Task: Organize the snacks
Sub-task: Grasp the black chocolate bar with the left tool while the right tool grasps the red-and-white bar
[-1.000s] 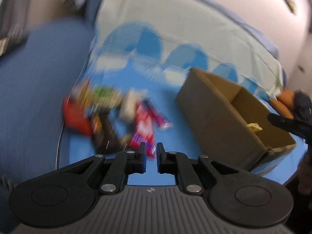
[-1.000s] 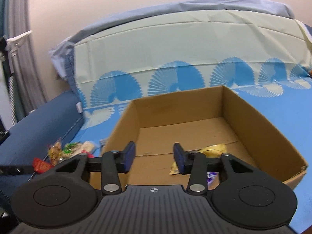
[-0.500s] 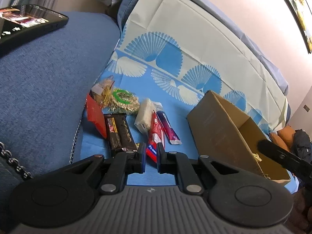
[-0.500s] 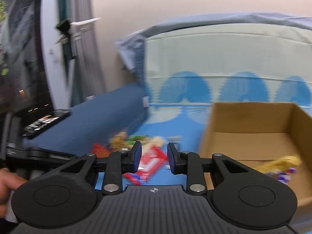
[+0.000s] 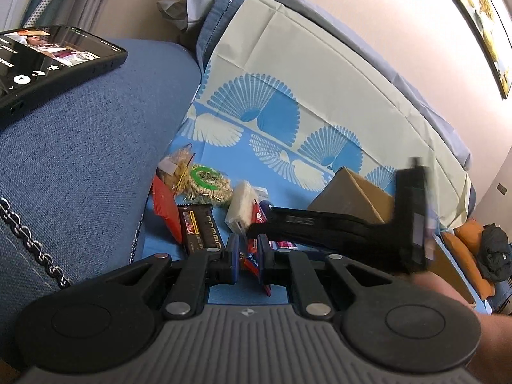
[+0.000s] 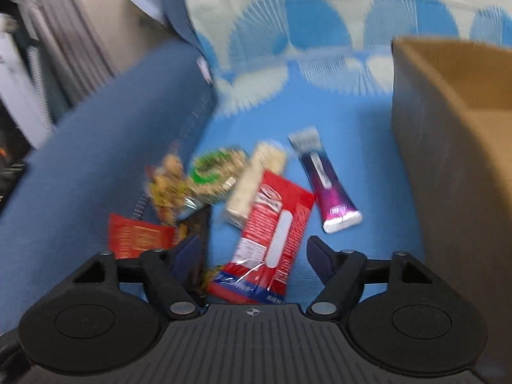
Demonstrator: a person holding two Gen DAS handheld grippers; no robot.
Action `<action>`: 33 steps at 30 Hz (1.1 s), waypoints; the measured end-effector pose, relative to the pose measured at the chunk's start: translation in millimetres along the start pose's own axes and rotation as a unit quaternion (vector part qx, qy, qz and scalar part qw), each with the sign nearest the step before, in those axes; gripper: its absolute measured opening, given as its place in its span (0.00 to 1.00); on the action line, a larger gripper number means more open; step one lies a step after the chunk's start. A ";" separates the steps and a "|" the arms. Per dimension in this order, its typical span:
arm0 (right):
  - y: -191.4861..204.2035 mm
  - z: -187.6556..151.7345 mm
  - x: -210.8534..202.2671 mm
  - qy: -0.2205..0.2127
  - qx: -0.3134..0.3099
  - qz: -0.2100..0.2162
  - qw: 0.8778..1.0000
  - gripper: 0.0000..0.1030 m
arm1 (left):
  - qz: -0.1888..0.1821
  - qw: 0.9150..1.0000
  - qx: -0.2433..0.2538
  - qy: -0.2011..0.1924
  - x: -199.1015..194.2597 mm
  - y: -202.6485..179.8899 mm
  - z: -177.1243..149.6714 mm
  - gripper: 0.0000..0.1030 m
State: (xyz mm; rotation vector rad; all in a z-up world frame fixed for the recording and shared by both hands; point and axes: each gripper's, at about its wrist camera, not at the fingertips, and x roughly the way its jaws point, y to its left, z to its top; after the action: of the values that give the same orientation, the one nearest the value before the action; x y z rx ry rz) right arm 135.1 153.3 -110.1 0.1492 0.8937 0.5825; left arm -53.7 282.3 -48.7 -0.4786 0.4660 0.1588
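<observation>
Right gripper [image 6: 252, 254] spread wide, jaws just opened, above red rectangular foil snack packet [image 6: 272, 233] between them untouched, purple foil bar [image 6: 323, 179] at 1 o'clock, brown cardboard box [image 6: 448, 160] at 3 o'clock, left gripper [image 5: 248, 260] nearly closed, empty, on blue patterned sheet [image 6: 352, 128].

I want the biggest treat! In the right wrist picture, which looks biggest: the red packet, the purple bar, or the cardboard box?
Largest to smallest, as they look in the right wrist view:
1. cardboard box
2. red packet
3. purple bar
The red packet lies nearer the camera than the purple bar, so their real sizes may be closer than they look.
</observation>
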 end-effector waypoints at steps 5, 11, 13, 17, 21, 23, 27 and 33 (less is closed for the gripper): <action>-6.5 0.9 26.1 0.046 0.023 -0.008 0.999 0.44 | -0.002 1.000 0.004 0.003 0.0 -0.6 -0.2 0.12; -6.9 -4.7 -7.7 0.050 -0.041 0.002 0.998 0.32 | 0.000 1.000 0.003 0.006 2.4 -1.3 0.1 0.13; -6.3 -7.5 -23.5 0.051 -0.066 0.003 0.997 0.32 | 0.001 1.000 0.001 0.010 4.4 -1.0 0.7 0.13; 1.9 -24.8 -63.1 0.053 -0.141 0.004 0.989 0.32 | 0.008 0.999 0.000 0.039 15.7 -2.5 2.0 0.13; 6.3 -57.7 -97.6 0.037 -0.202 -0.009 0.979 0.32 | 0.026 0.998 0.000 0.059 30.2 -4.8 3.1 0.17; 2.0 -77.0 -102.6 0.021 -0.214 -0.022 0.976 0.32 | 0.039 0.997 -0.002 0.066 38.4 -4.8 3.5 0.21; -10.3 -103.1 -85.3 0.033 -0.212 -0.059 0.975 0.33 | 0.063 0.996 -0.002 0.068 53.2 -4.9 3.5 0.42; -18.2 -101.2 -71.6 0.022 -0.207 -0.058 0.976 0.42 | 0.114 0.991 0.003 0.072 77.2 -5.7 3.1 0.71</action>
State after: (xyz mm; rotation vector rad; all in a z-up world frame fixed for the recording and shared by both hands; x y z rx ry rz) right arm 30.1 88.1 -130.7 -0.2916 0.7998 0.6518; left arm 17.1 281.8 -80.0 -0.4321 0.6632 0.3449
